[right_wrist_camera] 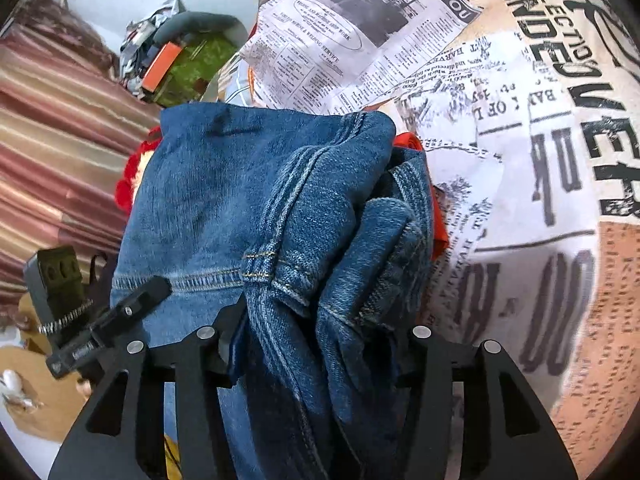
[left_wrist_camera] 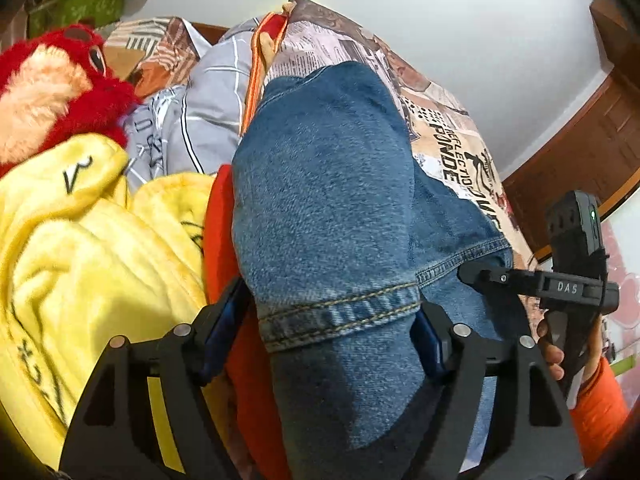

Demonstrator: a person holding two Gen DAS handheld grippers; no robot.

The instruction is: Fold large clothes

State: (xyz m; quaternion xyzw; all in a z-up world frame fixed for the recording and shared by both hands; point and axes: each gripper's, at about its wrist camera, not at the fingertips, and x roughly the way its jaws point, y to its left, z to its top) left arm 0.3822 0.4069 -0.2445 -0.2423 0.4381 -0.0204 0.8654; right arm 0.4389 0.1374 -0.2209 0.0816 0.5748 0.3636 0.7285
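Note:
Folded blue jeans lie on a bed with a newspaper-print sheet. My left gripper straddles a hemmed leg end; its jaws stand wide and the pads do not visibly press the denim. In the right wrist view the jeans bunch up between the fingers of my right gripper, which stands partly open around the thick seam folds. Its left pad shows bare beside the cloth. Each gripper also appears at the edge of the other's view, next to the jeans.
A yellow fleece blanket, a red plush toy and grey striped cloth crowd the left. An orange garment lies under the jeans. A hand with an orange sleeve holds the right gripper. A striped curtain hangs at left.

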